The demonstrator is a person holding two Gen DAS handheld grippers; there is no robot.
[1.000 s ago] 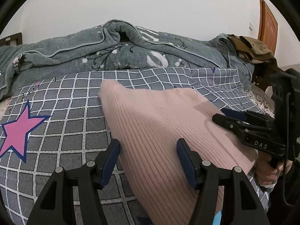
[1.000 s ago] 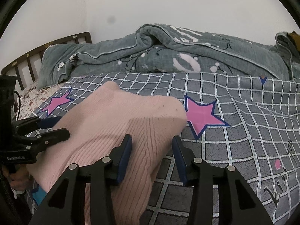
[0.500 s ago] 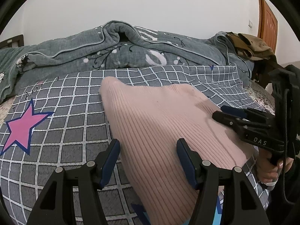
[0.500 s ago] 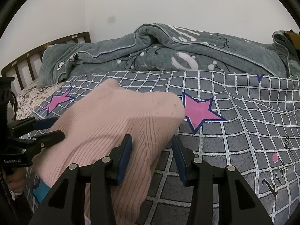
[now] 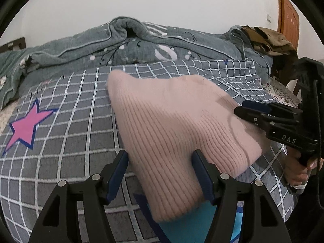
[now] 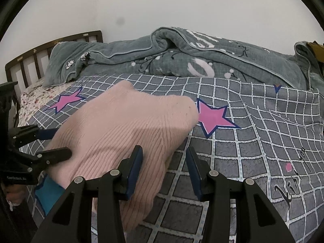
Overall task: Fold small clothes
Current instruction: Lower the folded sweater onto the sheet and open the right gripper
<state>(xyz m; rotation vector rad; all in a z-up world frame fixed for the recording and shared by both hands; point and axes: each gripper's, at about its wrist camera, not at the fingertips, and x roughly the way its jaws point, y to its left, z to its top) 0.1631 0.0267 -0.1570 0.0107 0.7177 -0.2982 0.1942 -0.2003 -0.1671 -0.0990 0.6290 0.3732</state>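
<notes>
A pink ribbed knit garment [image 5: 172, 131] lies folded on the grey checked bed cover [image 5: 70, 131]. My left gripper [image 5: 160, 172] straddles its near left part. The jaws are opening, the knit lies between them, and the left pad stands just off its edge. In the right wrist view the garment [image 6: 121, 131] runs under my right gripper [image 6: 164, 168]. Its right edge passes between those open jaws, and the right pad is over bare cover. Each gripper shows in the other's view: the left gripper [image 6: 63, 141] and the right gripper [image 5: 241, 108].
A rolled grey quilt [image 5: 131, 46] fills the back of the bed. Brown clothes [image 5: 269, 38] are piled at the far right, near a wooden door [image 5: 287, 14]. A dark slatted headboard [image 6: 50, 50] stands at the left. A hand [image 5: 297, 174] grips the right tool's handle.
The garment's near hem has come into the left wrist view, blurred, with a blue print of the cover showing beneath it. The cover's stars have shifted slightly in both views.
</notes>
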